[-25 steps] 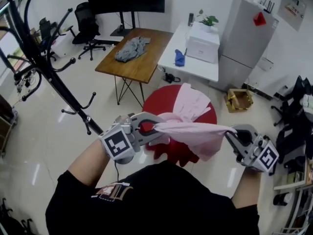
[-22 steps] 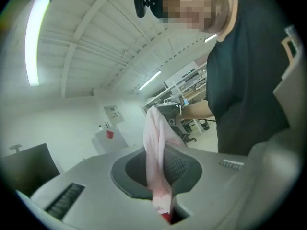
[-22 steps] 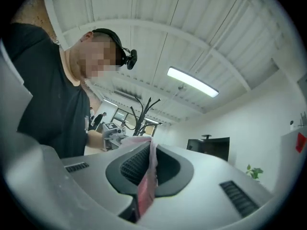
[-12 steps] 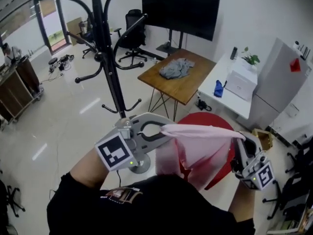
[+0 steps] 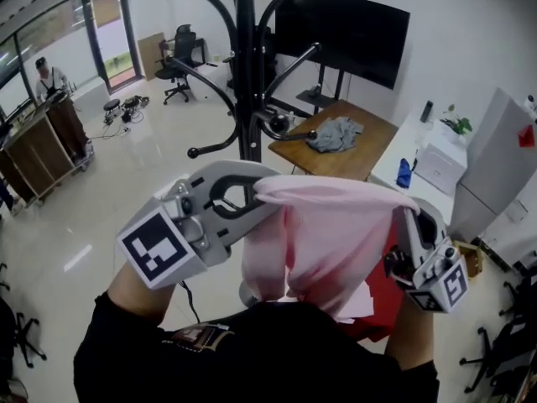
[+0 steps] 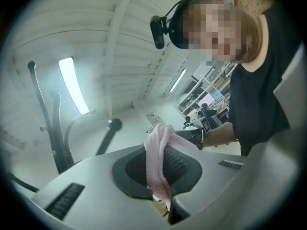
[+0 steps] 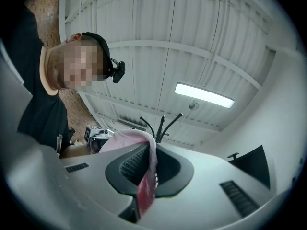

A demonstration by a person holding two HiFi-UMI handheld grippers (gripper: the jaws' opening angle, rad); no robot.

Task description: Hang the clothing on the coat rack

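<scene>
Left tongs point(image 5: 257, 188): pressed together, pinching one edge of the pink garment point(image 5: 327, 242); in the left gripper view a fold of the cloth runs between the dark pads.
Right tongs point(image 5: 411, 217): pressed together on the opposite edge, with a strip of the cloth caught between the pads.
Pink garment: held up in the air in front of the person, its top edge pulled across from one pair of tongs to the other and the rest hanging down in folds.
Coat rack point(image 5: 246, 99): black pole with curved arms, upright just behind the garment in the head view and apart from it.
Wooden counter point(image 5: 369, 154): beyond the rack, with a grey cloth point(image 5: 334, 134) lying on top.
Dark screen point(image 5: 344, 32): on a stand behind the counter.
</scene>
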